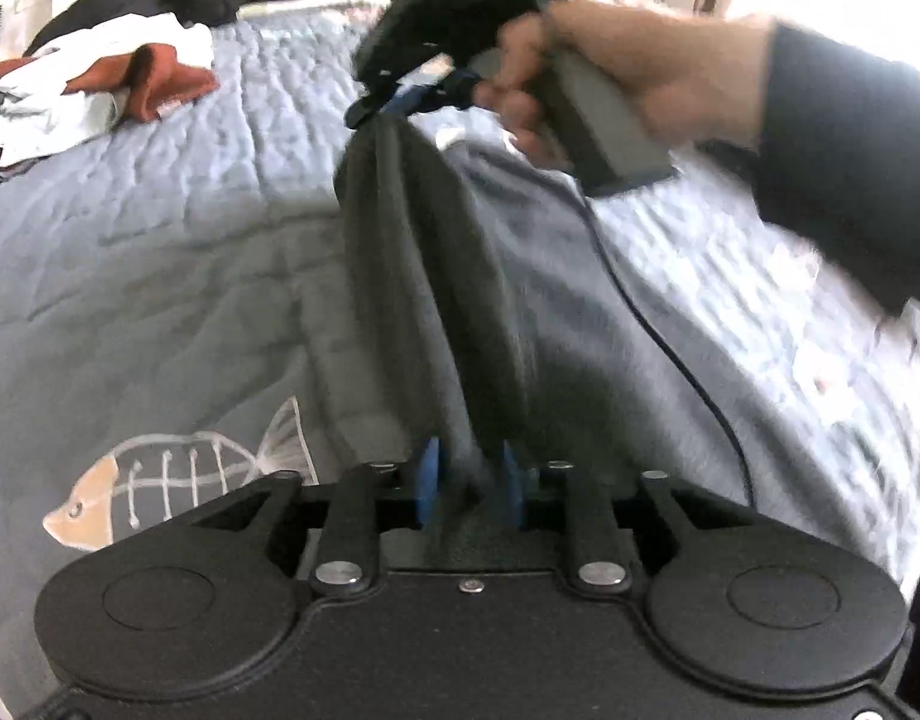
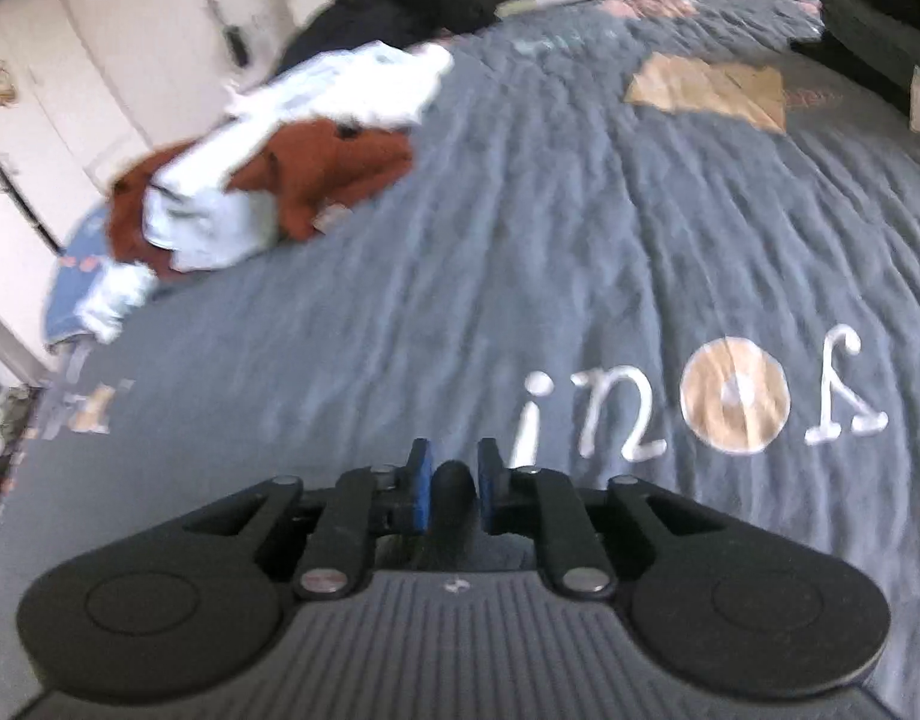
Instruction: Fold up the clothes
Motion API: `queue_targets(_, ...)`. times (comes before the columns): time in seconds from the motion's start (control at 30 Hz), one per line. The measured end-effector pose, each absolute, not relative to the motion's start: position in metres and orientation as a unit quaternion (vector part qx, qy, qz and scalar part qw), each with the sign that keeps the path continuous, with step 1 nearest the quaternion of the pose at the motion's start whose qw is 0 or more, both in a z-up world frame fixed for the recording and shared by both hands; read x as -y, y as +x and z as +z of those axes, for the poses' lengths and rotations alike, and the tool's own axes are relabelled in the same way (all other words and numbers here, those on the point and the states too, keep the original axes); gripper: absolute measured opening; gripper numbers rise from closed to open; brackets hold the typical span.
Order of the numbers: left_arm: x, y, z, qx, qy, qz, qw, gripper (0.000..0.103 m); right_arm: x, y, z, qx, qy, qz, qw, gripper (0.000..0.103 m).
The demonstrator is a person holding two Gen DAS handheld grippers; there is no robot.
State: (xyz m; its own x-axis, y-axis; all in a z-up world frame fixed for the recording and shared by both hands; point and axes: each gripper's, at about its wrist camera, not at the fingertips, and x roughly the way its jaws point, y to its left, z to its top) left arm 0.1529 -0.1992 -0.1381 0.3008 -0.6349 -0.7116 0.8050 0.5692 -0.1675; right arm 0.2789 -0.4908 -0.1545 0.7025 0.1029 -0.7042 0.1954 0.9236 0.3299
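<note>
Above the near edge of the quilted bedspread [image 1: 160,276], a dark grey garment [image 1: 412,276] hangs stretched between the left gripper [image 1: 472,480] and right gripper [image 1: 412,99], both clamped narrowly on bunched cloth, probably to spread it flat for folding, well apart from the unfolded clothes pile [image 2: 268,168].

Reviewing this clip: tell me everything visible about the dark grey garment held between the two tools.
The dark grey garment looks like soft, matte knit cloth, with no print visible. It is bunched into a long, creased band stretched above the quilt. The near end sits pinched between the blue pads of the left tool; the far end is gripped by the right tool, held in a person's hand. From the right wrist view, only a dark fold of it shows. Motion blur hides seams and what type of garment it is.
</note>
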Motion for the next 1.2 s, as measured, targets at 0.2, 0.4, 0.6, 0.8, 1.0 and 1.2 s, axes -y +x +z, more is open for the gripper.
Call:
queue_targets(0.2,0.182,0.17,-0.121,-0.369,0.043,-0.429,0.824,0.045,0.508,0.238,-0.118,-0.363,0.129,-0.004,0.923,0.04)
queue_targets(0.4,0.184,0.176,-0.117,-0.363,0.027,-0.419,0.832,0.045,0.538,0.226,-0.151,-0.402,0.109,-0.046,0.908,0.041)
queue_targets(0.6,0.182,0.178,-0.12,-0.364,0.028,-0.41,0.836,0.045,0.54,0.226,-0.171,-0.402,0.157,-0.029,0.902,0.041)
queue_targets(0.8,0.179,0.18,-0.118,-0.364,0.021,-0.404,0.839,0.045,0.537,0.229,-0.176,-0.418,0.184,-0.006,0.889,0.046)
queue_targets(1.0,0.18,0.18,-0.118,-0.363,0.024,-0.402,0.84,0.045,0.536,0.221,-0.165,-0.379,0.204,-0.022,0.902,0.013)
queue_targets(1.2,0.179,0.181,-0.117,-0.363,0.018,-0.401,0.841,0.045,0.565,0.207,-0.163,-0.342,0.282,-0.055,0.895,0.018)
